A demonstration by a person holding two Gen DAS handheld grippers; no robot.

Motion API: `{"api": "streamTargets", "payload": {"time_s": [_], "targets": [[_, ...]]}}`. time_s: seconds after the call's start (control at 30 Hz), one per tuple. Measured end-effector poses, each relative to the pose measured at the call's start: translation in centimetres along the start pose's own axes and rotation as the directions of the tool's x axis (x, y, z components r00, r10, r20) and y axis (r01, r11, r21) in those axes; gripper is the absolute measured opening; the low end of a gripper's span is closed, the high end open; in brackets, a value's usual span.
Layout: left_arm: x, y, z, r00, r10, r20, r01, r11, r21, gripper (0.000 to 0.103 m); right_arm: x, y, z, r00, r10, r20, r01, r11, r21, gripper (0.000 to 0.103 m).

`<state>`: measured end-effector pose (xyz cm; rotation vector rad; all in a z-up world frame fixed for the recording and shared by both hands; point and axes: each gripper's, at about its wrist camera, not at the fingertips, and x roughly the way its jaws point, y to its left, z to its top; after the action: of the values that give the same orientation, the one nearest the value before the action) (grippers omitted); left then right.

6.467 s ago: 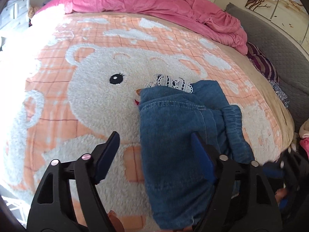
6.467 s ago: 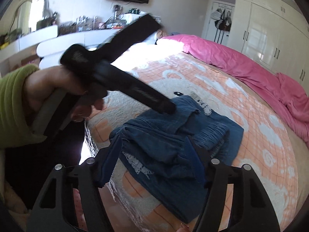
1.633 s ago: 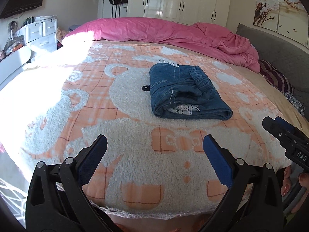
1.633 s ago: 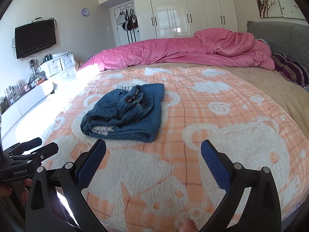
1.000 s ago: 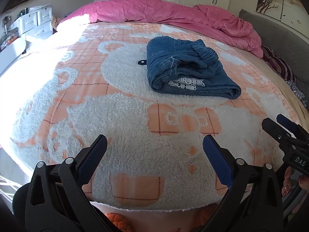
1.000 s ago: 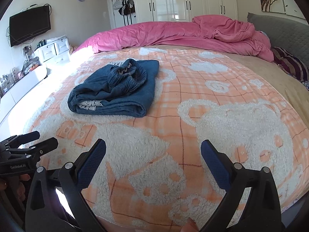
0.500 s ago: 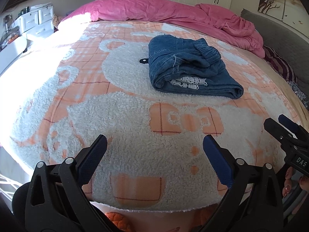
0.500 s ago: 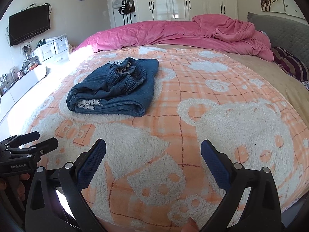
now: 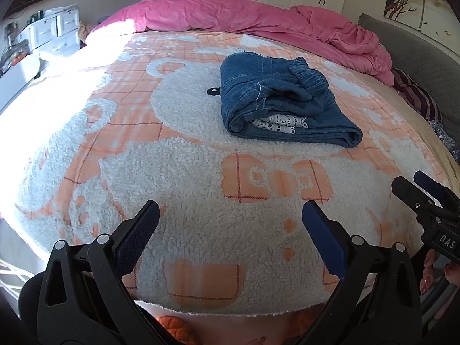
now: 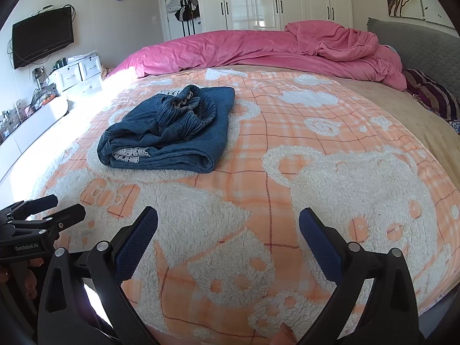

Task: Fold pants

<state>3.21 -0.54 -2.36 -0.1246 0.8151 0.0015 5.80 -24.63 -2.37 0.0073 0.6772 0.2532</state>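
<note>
The blue denim pants [image 9: 276,100] lie folded in a thick bundle on the fleecy orange-and-white bear blanket [image 9: 201,201], white lace trim showing at the near fold. In the right wrist view the same pants [image 10: 169,132] sit at upper left, elastic waistband bunched on top. My left gripper [image 9: 230,224] hangs open near the bed's front edge, well short of the pants, nothing between its blue pads. My right gripper [image 10: 228,230] is open too, empty, over the blanket [image 10: 330,187]. Each gripper shows at the side of the other's view: right gripper [image 9: 425,198], left gripper [image 10: 43,212].
A crumpled pink duvet [image 10: 273,49] lies along the far side of the bed. A grey headboard [image 9: 425,54] and striped pillow [image 10: 431,95] are at right. White drawers [image 10: 74,77], a wall TV [image 10: 43,37] and white wardrobes [image 10: 276,0] line the room.
Both grippers have let go of the pants and drawn back to the bed's near edge, staying open. Over the last second the views have barely shifted.
</note>
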Motion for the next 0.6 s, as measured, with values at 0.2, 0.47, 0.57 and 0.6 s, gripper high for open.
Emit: {"api": "streamTargets", "payload": {"time_s": [0.2,0.47,0.57,0.6], "targets": [[-0.10,0.02,0.04,1.000,0.009,0.002,-0.009,1.000,0.005,0.093,0.06,0.02,-0.10,1.000,-0.001,0.000,0.001,1.000,0.001,0.098],[-0.31,-0.06,0.01,1.000,0.015,0.006,-0.015,1.000,0.004,0.093,0.02,0.06,-0.19,1.000,-0.006,0.003,0.006,1.000,0.000,0.098],[-0.30,-0.07,0.00,1.000,0.015,0.006,-0.015,1.000,0.004,0.093,0.01,0.03,-0.18,1.000,-0.006,0.002,0.006,1.000,-0.002,0.098],[-0.32,-0.08,0.00,1.000,0.015,0.006,-0.015,1.000,0.004,0.093,0.01,0.02,-0.19,1.000,-0.006,0.003,0.006,1.000,-0.002,0.098]]}}
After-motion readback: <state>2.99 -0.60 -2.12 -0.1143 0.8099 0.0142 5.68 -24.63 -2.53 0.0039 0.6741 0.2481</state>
